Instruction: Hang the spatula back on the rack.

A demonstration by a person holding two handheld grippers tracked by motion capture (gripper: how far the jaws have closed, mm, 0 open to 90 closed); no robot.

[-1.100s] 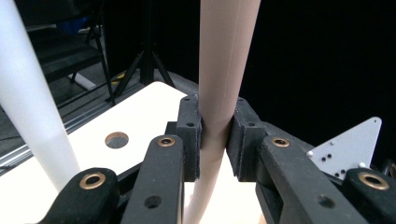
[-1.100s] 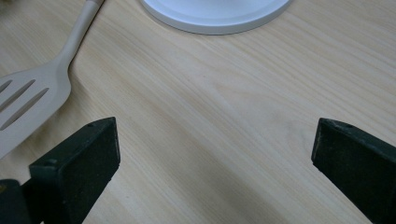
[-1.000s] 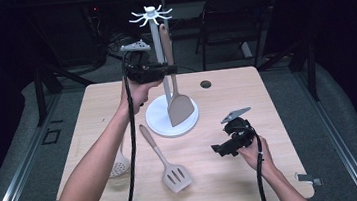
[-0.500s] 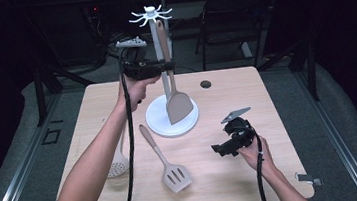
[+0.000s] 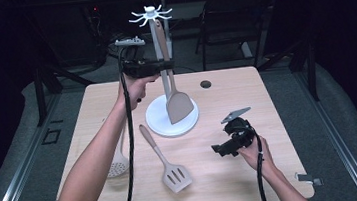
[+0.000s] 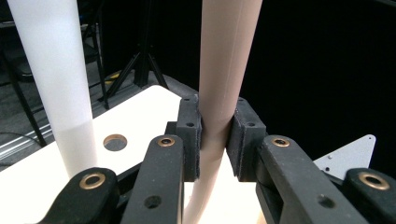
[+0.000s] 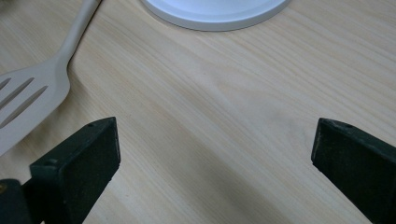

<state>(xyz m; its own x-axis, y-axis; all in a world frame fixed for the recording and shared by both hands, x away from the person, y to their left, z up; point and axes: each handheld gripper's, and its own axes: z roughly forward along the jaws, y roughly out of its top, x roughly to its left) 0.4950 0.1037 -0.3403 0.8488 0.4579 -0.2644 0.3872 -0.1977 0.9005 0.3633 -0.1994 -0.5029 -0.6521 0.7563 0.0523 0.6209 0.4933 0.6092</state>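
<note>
Beige utensils number three: one solid turner [image 5: 178, 103] hangs upright beside the pole of the single white rack [image 5: 154, 58], its blade over the round base, while one slotted turner [image 5: 169, 166] and one skimmer [image 5: 117, 163] lie flat on the wooden table [image 5: 267, 101]. Two grippers are at work: the left gripper [image 5: 167, 65] pinches the solid turner's handle between both pads. Near the table's front right, the right gripper [image 5: 224, 148] has its jaws spread wide over bare wood, holding nothing.
</note>
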